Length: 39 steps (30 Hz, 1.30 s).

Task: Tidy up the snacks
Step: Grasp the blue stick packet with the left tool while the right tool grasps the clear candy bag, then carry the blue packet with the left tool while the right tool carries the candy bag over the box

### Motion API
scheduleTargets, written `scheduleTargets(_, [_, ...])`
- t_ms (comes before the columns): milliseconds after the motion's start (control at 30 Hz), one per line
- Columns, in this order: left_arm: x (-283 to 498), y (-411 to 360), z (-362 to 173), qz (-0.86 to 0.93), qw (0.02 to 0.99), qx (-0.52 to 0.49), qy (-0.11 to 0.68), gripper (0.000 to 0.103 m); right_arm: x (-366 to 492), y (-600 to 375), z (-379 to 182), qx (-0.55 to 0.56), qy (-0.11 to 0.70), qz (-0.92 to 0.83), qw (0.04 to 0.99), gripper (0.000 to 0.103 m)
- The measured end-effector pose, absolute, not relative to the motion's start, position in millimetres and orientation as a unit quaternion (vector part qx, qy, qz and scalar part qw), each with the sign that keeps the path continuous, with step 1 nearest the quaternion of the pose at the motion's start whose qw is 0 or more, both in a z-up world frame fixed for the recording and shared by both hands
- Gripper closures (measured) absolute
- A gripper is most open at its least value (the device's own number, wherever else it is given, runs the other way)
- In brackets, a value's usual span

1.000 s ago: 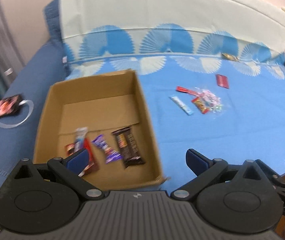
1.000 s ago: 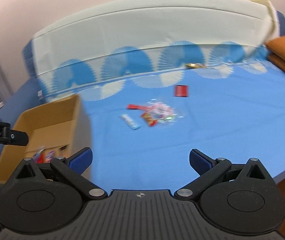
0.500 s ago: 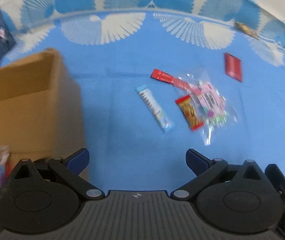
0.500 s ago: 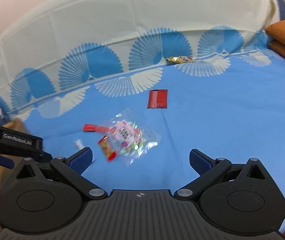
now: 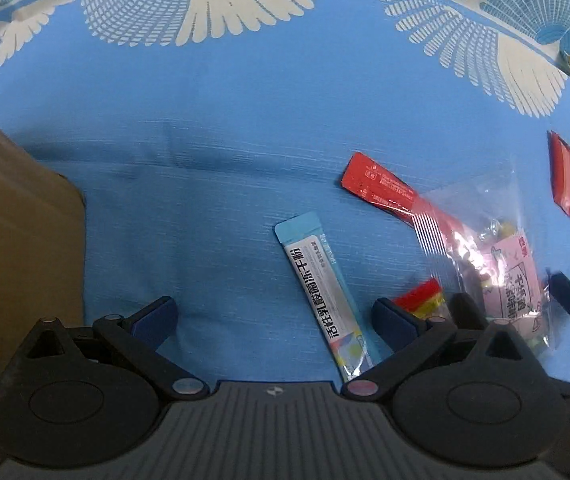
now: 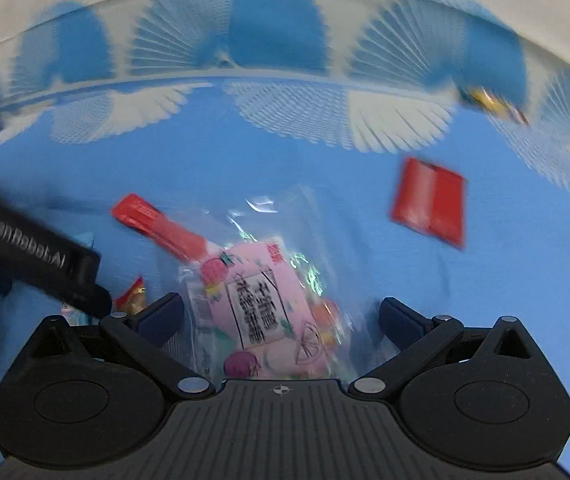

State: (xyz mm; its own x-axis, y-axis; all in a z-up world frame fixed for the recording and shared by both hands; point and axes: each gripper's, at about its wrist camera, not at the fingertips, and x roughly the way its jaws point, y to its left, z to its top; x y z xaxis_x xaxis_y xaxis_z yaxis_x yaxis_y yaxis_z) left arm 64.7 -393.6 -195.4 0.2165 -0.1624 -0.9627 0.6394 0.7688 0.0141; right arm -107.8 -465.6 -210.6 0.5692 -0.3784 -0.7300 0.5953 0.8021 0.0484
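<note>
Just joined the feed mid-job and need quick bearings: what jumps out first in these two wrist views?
The clear candy bag with a pink label lies between the open fingers of the right hand-held gripper. A light-blue stick packet lies on the blue bedsheet between the fingers of the open left hand-held gripper, nearer its right one. A long red sachet is partly tucked under the bag, a square red packet lies apart, and the cardboard box sits at left.

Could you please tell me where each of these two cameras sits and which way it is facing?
Left wrist: on the open left gripper, facing down at the light-blue stick pack; cardboard box at left.
Right wrist: on the open right gripper, over the clear candy bag; the left gripper crosses at left.
Shared: candy bag, long red packet, blue bedsheet.
</note>
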Motion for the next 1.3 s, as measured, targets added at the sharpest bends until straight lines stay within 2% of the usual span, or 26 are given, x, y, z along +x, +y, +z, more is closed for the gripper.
scheduleTargets(267, [64.8, -393.2, -195.5, -0.267, 0.757, 0.210, 0.559, 0.000, -116.9, -461.5, -217.0, 0.143, 0.346, -0.272, 0.887, 0.000])
scheduleTargets(300, [64.5, -392.5, -193.9, -0.264, 0.758, 0.210, 0.558, 0.004, -113.8, -459.3, -216.8, 0.141, 0.351, -0.277, 0.883, 0.001])
scheduleTargets(333, [58.2, -391.3, -189.5, -0.262, 0.763, 0.209, 0.552, 0.017, -110.6, -457.1, -215.1, 0.145, 0.357, -0.283, 0.878, 0.003])
scheduleTargets(367, [52.6, -392.4, -183.1, -0.267, 0.772, 0.209, 0.538, 0.030, -111.0, -455.3, -211.2, 0.147, 0.361, -0.287, 0.875, 0.011])
scheduleTargets(400, [45.8, -392.8, -175.8, -0.281, 0.777, 0.215, 0.521, 0.072, -110.9, -451.6, -208.5, 0.151, 0.360, -0.286, 0.875, 0.026])
scheduleTargets(433, [40.6, -393.3, -171.6, -0.295, 0.773, 0.225, 0.514, 0.085, -112.9, -446.5, -204.4, 0.153, 0.358, -0.295, 0.873, 0.034])
scheduleTargets(467, [37.5, -391.9, -169.9, -0.299, 0.768, 0.226, 0.519, 0.085, -116.3, -442.4, -200.8, 0.153, 0.358, -0.303, 0.870, 0.048])
scheduleTargets(500, [35.3, -389.0, -169.1, -0.301, 0.763, 0.222, 0.527, 0.086, -120.9, -437.3, -195.4, 0.150, 0.356, -0.318, 0.866, 0.069])
scheduleTargets(567, [30.2, -382.4, -166.9, -0.306, 0.757, 0.222, 0.533, 0.086, -132.3, -427.5, -182.4, 0.151, 0.355, -0.345, 0.856, 0.074])
scheduleTargets(600, [27.2, -377.7, -164.2, -0.308, 0.755, 0.221, 0.535, 0.086, -138.5, -423.6, -177.0, 0.155, 0.354, -0.357, 0.850, 0.082])
scheduleTargets(767, [6.4, -350.1, -134.1, -0.336, 0.752, 0.211, 0.526, 0.086, -177.6, -401.5, -147.1, 0.163, 0.333, -0.399, 0.839, 0.085])
scheduleTargets(1000, [-27.3, -300.5, -64.4, -0.385, 0.759, 0.184, 0.491, 0.086, -215.0, -371.2, -91.1, 0.159, 0.291, -0.429, 0.840, 0.085])
scheduleTargets(1300, [-68.4, -188.5, 30.8, -0.407, 0.790, 0.177, 0.424, 0.086, -251.0, -285.9, -2.4, 0.160, 0.228, -0.390, 0.878, 0.085])
